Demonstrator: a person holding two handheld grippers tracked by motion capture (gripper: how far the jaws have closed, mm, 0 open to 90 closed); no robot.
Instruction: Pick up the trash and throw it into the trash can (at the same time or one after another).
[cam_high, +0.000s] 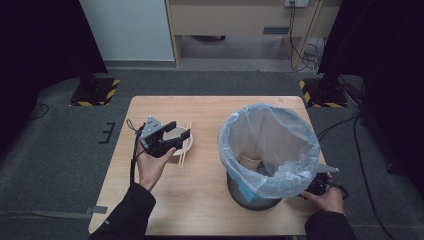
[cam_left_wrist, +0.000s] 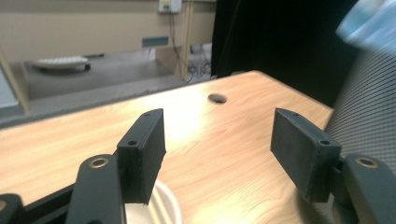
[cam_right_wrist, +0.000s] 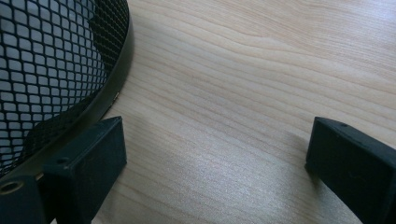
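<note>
1. A light wooden table (cam_high: 200, 190) carries a white bowl (cam_high: 176, 138) on its left half and a black mesh bin (cam_high: 260, 197) on its right half, well apart from each other.
2. The bin is lined with a pale blue plastic bag (cam_high: 270, 145) folded over its rim; something tan, perhaps a paper cup (cam_high: 250, 160), lies inside.
3. A pair of chopsticks (cam_high: 184, 145) lies across the bowl's right edge, one end on the table.
4. The left gripper (cam_high: 175, 136), held in the person's left hand (cam_high: 152, 167), hovers over the bowl with its jaws spread wide and nothing between them; in the left gripper view the bowl's rim (cam_left_wrist: 163, 207) sits just below the left jaw.
5. The right gripper (cam_right_wrist: 215, 161) sits low at the bin's near right side, held by the right hand (cam_high: 327, 197). In the right gripper view its jaws are wide apart over bare table, empty, with the bin's mesh wall (cam_right_wrist: 51, 70) just beside one jaw.
</note>
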